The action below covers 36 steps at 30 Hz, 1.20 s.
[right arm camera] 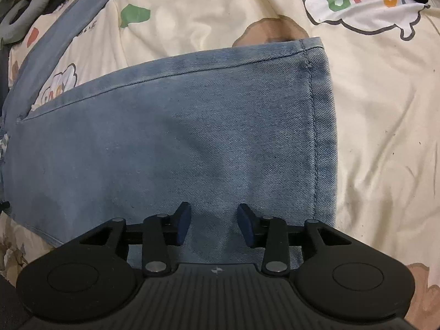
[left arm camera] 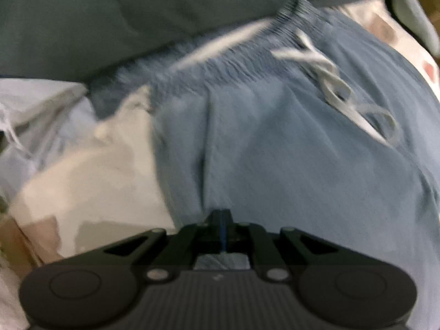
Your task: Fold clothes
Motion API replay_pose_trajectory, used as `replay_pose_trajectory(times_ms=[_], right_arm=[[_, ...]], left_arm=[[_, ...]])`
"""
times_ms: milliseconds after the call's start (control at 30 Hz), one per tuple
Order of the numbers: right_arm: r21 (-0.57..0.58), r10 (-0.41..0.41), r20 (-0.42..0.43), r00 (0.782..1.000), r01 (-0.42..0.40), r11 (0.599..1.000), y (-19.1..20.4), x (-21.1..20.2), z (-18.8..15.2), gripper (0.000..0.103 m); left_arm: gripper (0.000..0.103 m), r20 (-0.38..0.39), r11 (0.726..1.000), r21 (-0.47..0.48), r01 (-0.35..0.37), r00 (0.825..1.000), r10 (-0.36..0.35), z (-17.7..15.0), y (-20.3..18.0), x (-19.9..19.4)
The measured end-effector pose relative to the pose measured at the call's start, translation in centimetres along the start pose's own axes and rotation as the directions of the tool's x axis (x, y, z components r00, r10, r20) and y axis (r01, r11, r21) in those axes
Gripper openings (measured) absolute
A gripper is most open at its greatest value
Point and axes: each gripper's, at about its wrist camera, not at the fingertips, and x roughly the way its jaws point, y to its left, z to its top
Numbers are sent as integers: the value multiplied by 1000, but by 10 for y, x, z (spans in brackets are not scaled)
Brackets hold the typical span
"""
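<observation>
Left gripper (left arm camera: 221, 214) pinches the blue drawstring denim trousers (left arm camera: 275, 148) at six o'clock to anchor them, while right gripper (right arm camera: 214, 225) hovers, fingers spread, over the hemmed leg (right arm camera: 192, 137).

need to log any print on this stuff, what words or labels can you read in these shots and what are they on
"BAB" in green, red and orange letters, cut off at the frame's edge, in a white cloud printed on the cream bedsheet.
"BAB", fainter, in a smaller cloud on the same sheet, partly hidden by the denim trouser leg.
Tiny dark print on the sheet: too small to read.
Left wrist view: blurred, no text readable.
</observation>
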Motion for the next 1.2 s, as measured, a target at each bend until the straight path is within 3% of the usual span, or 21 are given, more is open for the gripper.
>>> replay_pose_trajectory(times_ms=[100, 267, 367, 500, 767, 833, 900, 1200], right_arm=[[15, 7, -2, 1000, -7, 1000, -3, -2, 0, 44], [11, 20, 0, 1000, -20, 1000, 0, -4, 1, 45], [-6, 45, 4, 999, -45, 999, 1, -6, 3, 45], [-23, 33, -2, 999, -33, 999, 4, -5, 6, 45], [-36, 1, -14, 1000, -1, 999, 5, 1, 7, 44], [-35, 0, -16, 1000, -1, 999, 5, 3, 9, 44], [-35, 1, -21, 1000, -2, 999, 4, 4, 9, 44], [-41, -4, -24, 1000, 3, 999, 7, 6, 10, 44]], left_arm=[[3, 22, 998, -10, -54, 998, 55, 17, 1, -10], [10, 72, 998, 35, 50, 996, -52, 32, -12, -33], [19, 69, 992, 70, 110, 991, -114, 34, -28, -37], [25, 33, 986, 113, 122, 991, -127, 34, -44, -17], [25, 4, 994, 83, 78, 997, -78, 48, -39, 19], [20, -13, 995, 57, 87, 996, -87, 60, -29, 26], [4, -15, 997, 25, 78, 997, -78, 72, -17, 30], [3, -13, 997, -3, 78, 997, -78, 90, -1, 26]])
